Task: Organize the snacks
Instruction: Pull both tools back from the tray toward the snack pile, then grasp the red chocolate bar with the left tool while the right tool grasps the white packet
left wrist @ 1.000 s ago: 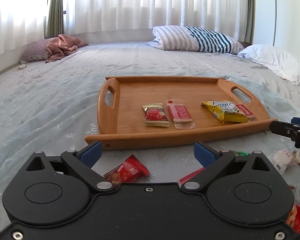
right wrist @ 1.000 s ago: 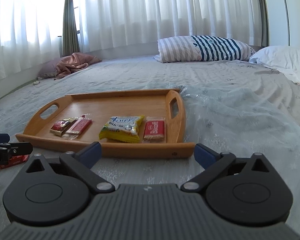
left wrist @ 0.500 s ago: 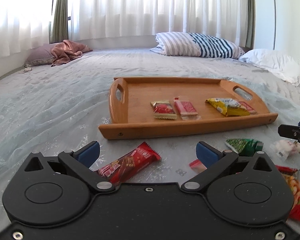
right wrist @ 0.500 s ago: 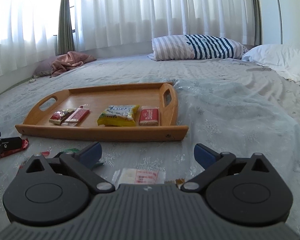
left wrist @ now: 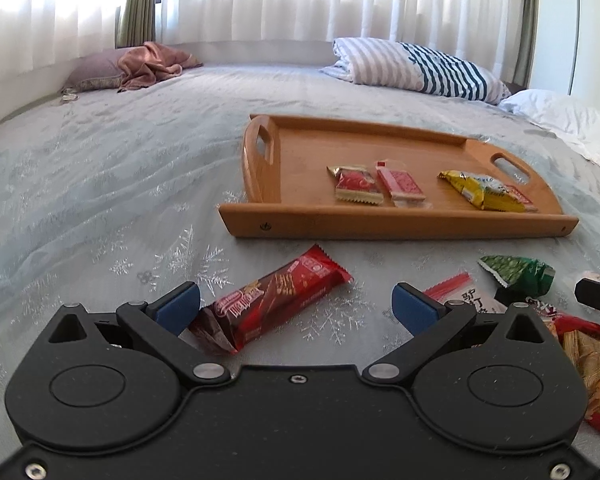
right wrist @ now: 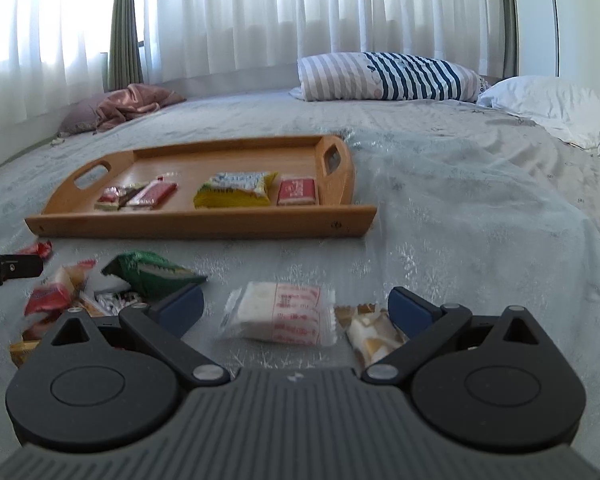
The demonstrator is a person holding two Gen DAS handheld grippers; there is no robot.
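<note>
A wooden tray (left wrist: pixel 400 224) (right wrist: pixel 204 226) lies on the bed with several small snack packets in it, among them a yellow bag (left wrist: pixel 482 190) (right wrist: pixel 236 190) and a red biscuit pack (right wrist: pixel 297 191). My left gripper (left wrist: pixel 296 306) is open, and a long red wafer bar (left wrist: pixel 276 300) lies on the bedspread between its blue pads. My right gripper (right wrist: pixel 296 306) is open too, over a clear white packet (right wrist: pixel 284 314). A green bag (left wrist: pixel 518 274) (right wrist: pixel 152 272) and other loose snacks lie in front of the tray.
A beige packet (right wrist: pixel 374 330) lies by my right pad. A red noodle bag (left wrist: pixel 592 364) sits at the left view's right edge. Striped pillow (right wrist: pixel 388 76), white pillow (right wrist: pixel 556 106) and pink blanket (left wrist: pixel 156 64) lie far back by the curtains.
Both grippers have drawn back from the tray and dipped toward the loose snacks. The red wafer bar and the white packet now lie between their open pads.
</note>
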